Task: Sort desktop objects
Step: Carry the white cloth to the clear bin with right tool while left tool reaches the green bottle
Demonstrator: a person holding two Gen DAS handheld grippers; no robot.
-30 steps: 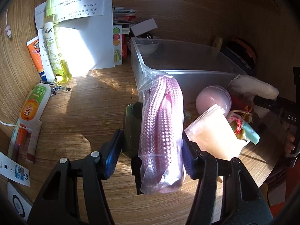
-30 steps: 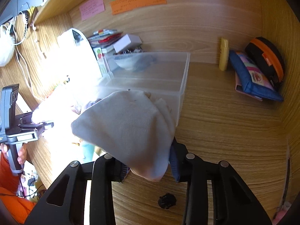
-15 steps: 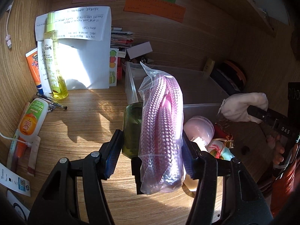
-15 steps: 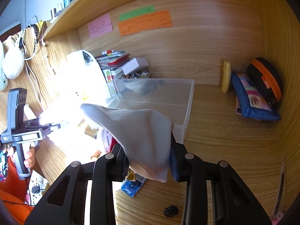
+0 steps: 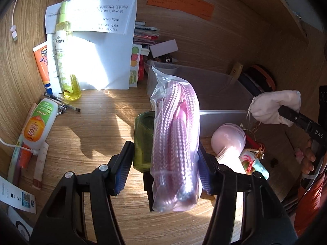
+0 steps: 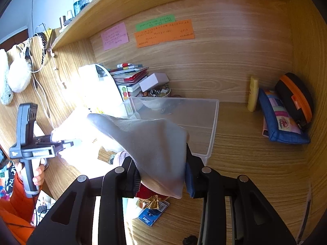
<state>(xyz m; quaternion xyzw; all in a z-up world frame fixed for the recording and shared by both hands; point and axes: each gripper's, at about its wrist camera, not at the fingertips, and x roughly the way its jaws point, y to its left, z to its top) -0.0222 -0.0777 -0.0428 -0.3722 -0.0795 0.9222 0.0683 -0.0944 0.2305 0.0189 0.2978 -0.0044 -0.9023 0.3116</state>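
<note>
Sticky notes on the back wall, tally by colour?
Pink note: 1
Green note: 1
Orange note: 1
Total: 3

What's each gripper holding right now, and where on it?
Left gripper clamps the bagged pink rope around its lower half. Right gripper pinches the pale cloth at its lower, bunched end.

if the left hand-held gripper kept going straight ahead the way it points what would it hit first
Probably the green cup, standing just past the fingertips of the left hand-held gripper, behind the bagged pink rope it holds. Beyond that is the clear plastic bin. Depth is hard to judge in this fisheye view.
</note>
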